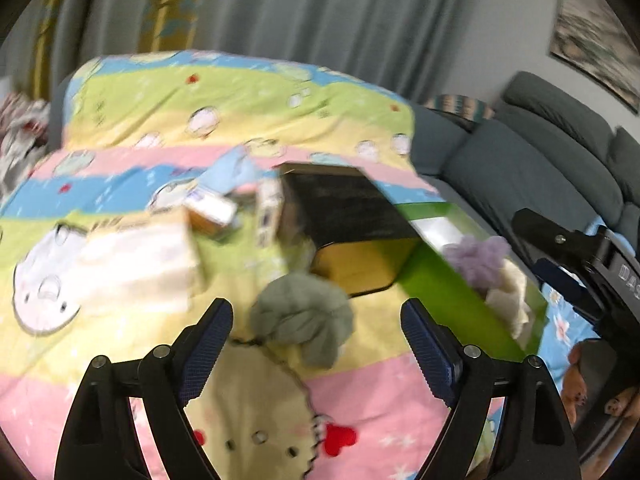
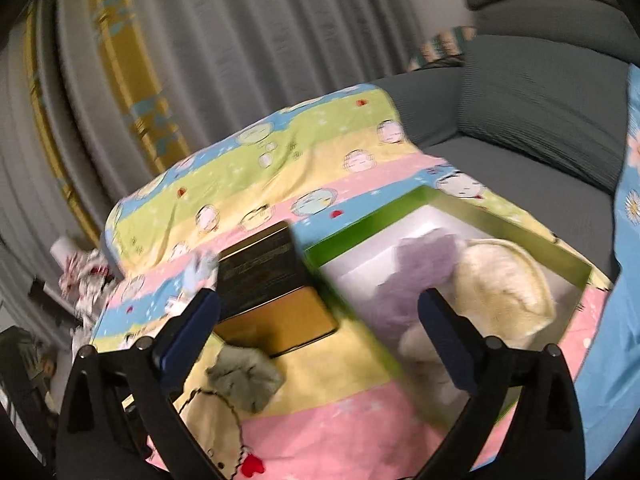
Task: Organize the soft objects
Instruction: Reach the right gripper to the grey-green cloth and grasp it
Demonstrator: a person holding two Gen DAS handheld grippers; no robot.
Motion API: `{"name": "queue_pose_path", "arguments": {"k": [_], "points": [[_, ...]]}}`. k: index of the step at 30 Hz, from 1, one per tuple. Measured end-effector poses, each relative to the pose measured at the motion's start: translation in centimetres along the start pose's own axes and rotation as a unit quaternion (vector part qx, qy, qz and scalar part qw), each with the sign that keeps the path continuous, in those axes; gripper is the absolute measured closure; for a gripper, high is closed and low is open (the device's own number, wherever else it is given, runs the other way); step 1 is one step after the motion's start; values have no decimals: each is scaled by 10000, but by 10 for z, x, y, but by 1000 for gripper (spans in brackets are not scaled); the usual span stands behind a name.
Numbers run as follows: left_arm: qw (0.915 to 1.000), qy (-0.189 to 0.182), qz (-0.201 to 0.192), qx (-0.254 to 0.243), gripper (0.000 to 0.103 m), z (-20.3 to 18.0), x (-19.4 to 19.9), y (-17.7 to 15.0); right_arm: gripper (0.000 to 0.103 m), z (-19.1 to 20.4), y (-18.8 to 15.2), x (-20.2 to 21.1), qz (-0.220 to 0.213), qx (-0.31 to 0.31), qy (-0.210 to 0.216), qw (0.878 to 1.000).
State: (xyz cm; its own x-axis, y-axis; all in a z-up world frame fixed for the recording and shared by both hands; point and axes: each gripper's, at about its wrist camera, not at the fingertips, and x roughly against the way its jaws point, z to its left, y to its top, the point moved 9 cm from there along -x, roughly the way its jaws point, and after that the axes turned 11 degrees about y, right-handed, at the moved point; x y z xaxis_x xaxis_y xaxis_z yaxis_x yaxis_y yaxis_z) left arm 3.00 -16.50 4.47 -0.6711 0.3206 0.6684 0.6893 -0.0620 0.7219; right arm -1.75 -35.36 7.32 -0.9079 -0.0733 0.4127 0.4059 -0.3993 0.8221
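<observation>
Jaws spread wide and holding nothing on both tools: our left gripper (image 1: 316,344) hangs above a crumpled grey-green cloth (image 1: 306,322), while our right gripper (image 2: 320,334) faces the green box (image 2: 352,232) and the same cloth (image 2: 246,376) at its lower left. The cloth lies on the cartoon-print blanket (image 1: 132,124), near the blanket's front edge and just in front of the black and gold tin (image 1: 352,220), apparently touching or nearly touching the tin's gold end. We judge it light, limp and easily squashed, a wad with no stiff part, so a pinch across its bunched middle should gather enough folds to lift it whole; a grip on a loose flap may let it unroll and trail. Inside the box, with its white lining, a fluffy lilac piece (image 2: 416,276) and a cream plush piece (image 2: 504,288) already sit side by side, both fuzzy and rounded. The tin looks rigid and smooth, its corners rounded. Toward the blanket's left side we see stiff cartons, a large pale box (image 1: 140,260) and a smaller orange and white one (image 1: 210,210), blurred so that their print cannot be read. A ribbed grey sofa (image 2: 536,112) and pleated grey curtains (image 1: 320,12) stand behind. We reckon the cloth belongs with the soft pieces in the green box.
</observation>
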Motion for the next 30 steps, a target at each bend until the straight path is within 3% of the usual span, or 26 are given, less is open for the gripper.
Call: {"name": "queue_pose_path", "arguments": {"k": [4, 9, 13, 18, 24, 30], "points": [[9995, 49, 146, 281, 17, 21, -9, -8, 3, 28, -14, -21, 361, 417, 218, 9982], [9984, 162, 275, 475, 17, 35, -23, -16, 3, 45, -32, -50, 710, 966, -125, 9927], [9977, 309, 211, 567, 17, 43, -31, -17, 3, 46, -43, -69, 959, 1042, -188, 9897], [9971, 146, 345, 663, 17, 42, -47, -19, 3, 45, -55, -90, 1288, 848, -98, 9880], [9971, -13, 573, 498, 17, 32, -67, -28, 6, 32, -71, -113, 1817, -40, 419, 9824], [9944, -147, 917, 497, 28, 24, -87, -38, 20, 33, -92, -136, 2244, -454, 691, 9710]]}}
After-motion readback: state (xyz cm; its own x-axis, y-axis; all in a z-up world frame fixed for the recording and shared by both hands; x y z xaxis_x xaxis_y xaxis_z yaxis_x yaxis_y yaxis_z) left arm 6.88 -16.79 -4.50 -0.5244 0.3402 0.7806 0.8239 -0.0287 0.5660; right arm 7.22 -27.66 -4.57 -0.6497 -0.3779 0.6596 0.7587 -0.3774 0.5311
